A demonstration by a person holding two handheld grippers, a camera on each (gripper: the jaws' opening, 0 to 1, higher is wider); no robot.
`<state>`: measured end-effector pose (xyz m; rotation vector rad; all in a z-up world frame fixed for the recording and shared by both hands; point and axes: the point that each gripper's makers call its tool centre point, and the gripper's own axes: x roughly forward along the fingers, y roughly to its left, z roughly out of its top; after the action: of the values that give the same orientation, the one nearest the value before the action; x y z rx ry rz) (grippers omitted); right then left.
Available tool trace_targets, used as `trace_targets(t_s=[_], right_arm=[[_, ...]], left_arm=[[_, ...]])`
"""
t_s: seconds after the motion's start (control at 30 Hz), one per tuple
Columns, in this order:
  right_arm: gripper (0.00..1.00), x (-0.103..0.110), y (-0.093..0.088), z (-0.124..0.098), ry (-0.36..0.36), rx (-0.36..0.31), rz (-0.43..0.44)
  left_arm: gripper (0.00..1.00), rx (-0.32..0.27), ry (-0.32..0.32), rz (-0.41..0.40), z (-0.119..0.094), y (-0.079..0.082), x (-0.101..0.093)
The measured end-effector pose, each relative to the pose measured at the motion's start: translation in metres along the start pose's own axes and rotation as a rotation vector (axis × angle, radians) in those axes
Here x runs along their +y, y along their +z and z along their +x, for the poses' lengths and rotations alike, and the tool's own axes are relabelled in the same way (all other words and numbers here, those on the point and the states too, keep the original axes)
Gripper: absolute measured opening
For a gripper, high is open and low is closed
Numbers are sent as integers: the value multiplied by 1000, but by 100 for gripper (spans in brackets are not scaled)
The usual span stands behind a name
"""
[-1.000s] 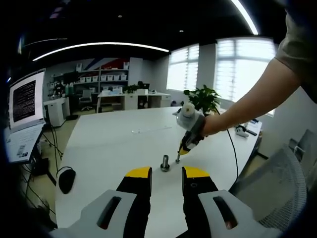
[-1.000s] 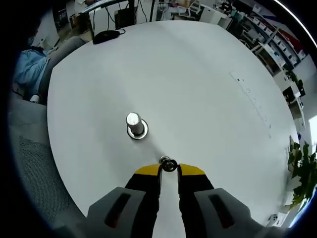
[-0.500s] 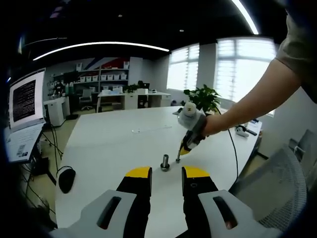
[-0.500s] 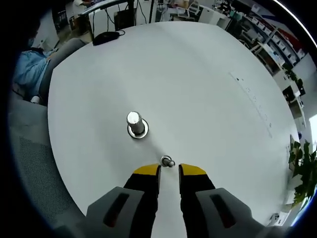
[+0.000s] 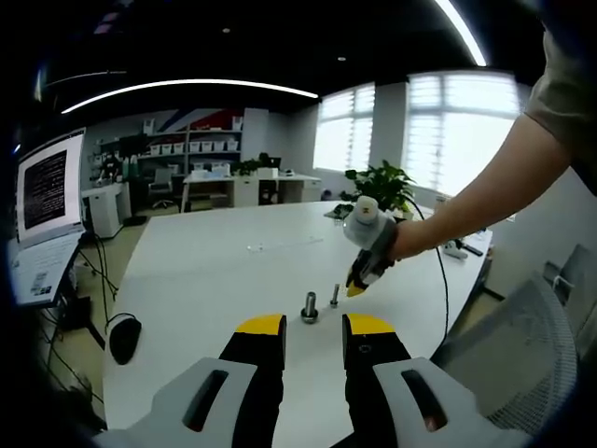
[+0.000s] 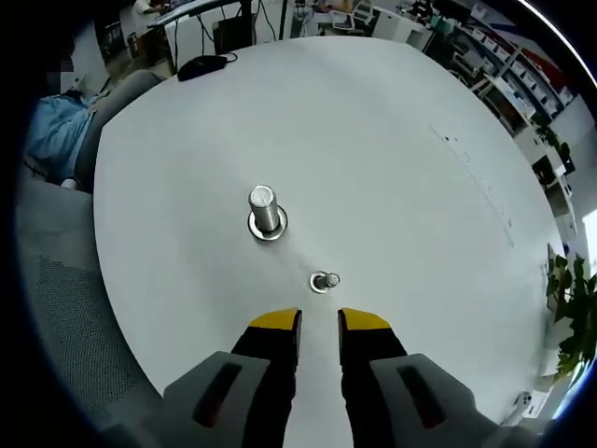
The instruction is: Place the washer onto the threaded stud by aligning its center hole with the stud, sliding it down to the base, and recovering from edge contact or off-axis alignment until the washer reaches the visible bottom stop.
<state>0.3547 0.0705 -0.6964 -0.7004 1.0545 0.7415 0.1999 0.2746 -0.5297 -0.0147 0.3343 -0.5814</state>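
While the left gripper [image 5: 312,338] waits low at the near edge of the white table [image 5: 215,271], jaws parted and holding nothing, it seems merely to watch. Just beyond its tips stand two upright pieces: the larger bolt [image 6: 266,211] on its flange, and beside it the small threaded stud [image 6: 326,280] with a washer [image 6: 320,285] apparently seated round its base. Above them hangs the right gripper [image 6: 318,324], jaws apart and empty, clear of the stud, likely because the washer looks home. No containers sit nearby; a laptop [image 5: 48,219] stands farther off.
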Motion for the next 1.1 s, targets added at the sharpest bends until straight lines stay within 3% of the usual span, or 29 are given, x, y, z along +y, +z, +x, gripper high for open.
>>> trace_targets(t_s=[0.8, 1.1], right_arm=[[24, 57, -42, 16, 108, 66, -26], [25, 67, -55, 20, 130, 77, -24]], left_arm=[[22, 7, -22, 9, 1, -2, -5], [22, 4, -16, 10, 1, -1, -4]])
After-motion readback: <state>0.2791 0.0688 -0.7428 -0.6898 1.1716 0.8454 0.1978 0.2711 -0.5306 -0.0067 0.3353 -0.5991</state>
